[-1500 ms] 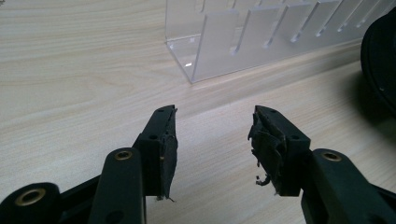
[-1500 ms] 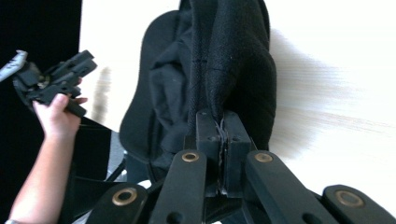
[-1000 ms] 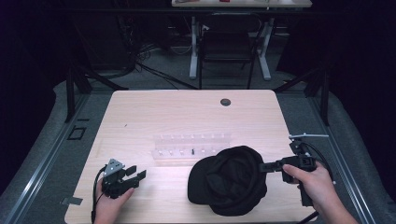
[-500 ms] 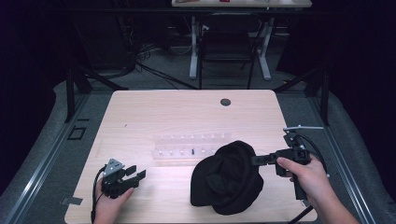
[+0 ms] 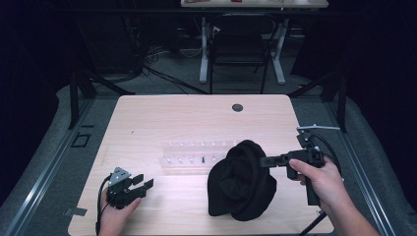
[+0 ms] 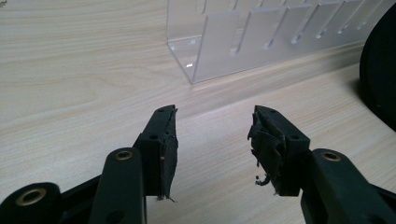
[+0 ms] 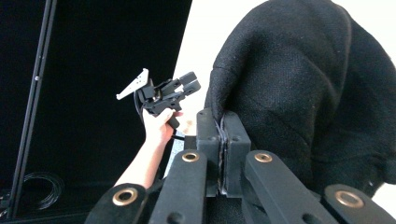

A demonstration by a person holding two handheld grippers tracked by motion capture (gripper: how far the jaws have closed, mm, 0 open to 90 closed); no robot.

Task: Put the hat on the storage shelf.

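A black knitted hat hangs partly lifted over the table's front right, its lower part still resting on the wood. My right gripper is shut on the hat's edge; in the right gripper view its jaws pinch a fold of the black fabric. My left gripper rests near the front left of the table, open with nothing between its pads. In the left gripper view the hat shows at the right edge.
A clear plastic rack with several slots lies across the table's middle, just left of the hat; it also appears ahead of the left gripper. A dark round grommet sits near the table's far edge. Chair and table legs stand beyond.
My right gripper has risen with the hat's edge, pulling the fabric up into a taller, narrower heap. The left gripper has stayed in place.
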